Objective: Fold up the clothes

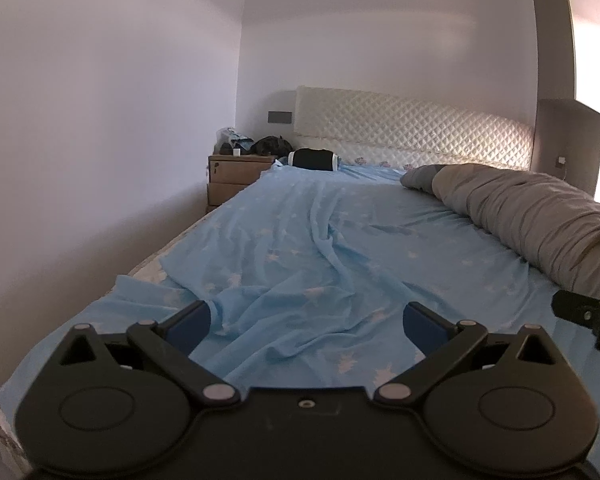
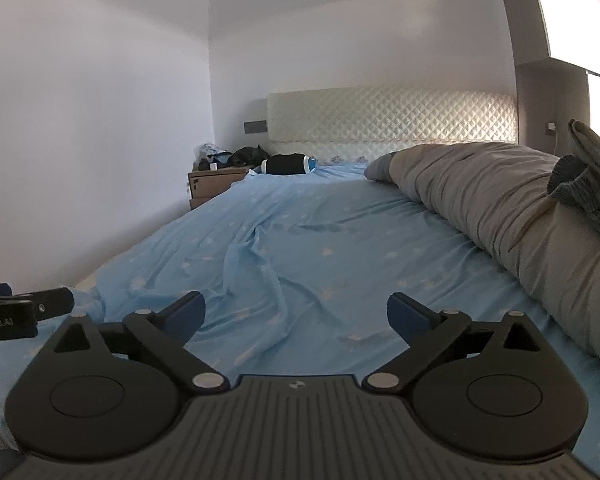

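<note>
Open left claw (image 1: pixel 307 322), wrinkled blue sheet (image 1: pixel 300 248), white walls (image 1: pixel 100 100)

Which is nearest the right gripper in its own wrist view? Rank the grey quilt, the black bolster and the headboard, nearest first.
From the right gripper, jaws wide open:
1. Grey quilt, along the bed's right side.
2. Black bolster, far end, left of centre.
3. Quilted headboard, against the back wall behind both.

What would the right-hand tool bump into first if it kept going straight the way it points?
Most likely the wrinkled light blue star-print sheet on the bed: the right gripper, jaws wide open and empty, aims slightly downward at it. Depth is hard to judge.
</note>
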The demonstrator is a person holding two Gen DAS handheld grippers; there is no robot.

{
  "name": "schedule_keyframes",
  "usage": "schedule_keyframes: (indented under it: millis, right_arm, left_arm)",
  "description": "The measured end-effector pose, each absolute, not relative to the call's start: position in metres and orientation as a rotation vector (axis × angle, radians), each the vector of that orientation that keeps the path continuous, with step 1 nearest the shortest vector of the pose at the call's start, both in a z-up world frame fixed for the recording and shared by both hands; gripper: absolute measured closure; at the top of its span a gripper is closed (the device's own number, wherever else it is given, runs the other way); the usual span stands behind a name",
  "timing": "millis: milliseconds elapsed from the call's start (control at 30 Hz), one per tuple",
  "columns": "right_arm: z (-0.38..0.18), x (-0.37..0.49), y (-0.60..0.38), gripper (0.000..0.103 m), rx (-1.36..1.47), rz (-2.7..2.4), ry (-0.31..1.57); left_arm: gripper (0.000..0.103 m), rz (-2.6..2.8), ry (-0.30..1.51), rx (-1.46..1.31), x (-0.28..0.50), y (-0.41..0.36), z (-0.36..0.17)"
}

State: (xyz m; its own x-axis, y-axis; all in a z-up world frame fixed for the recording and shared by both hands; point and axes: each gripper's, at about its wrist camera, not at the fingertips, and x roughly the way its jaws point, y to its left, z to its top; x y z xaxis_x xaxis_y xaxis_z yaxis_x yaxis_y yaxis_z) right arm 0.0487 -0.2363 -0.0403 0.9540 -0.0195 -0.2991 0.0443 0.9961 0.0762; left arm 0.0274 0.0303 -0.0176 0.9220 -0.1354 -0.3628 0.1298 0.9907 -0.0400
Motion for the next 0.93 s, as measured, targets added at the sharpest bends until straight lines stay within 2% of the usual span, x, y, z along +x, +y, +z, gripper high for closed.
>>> schedule_keyframes:
  millis: [200,933]
  right_arm:
    - [-0.0397,0.0509,-0.2352,0.0,0.089,-0.032,0.323]
    - [-0.0443,0.0519,-0.2377,0.0,0.097,-0.06,0.336]
  left_arm:
    - [0.0,-0.125,0.386,-0.01,0.0275,0.0306,-0.0151]
    - [0.0,-0.124,0.403,-0.002,0.026,0.027,-0.0143]
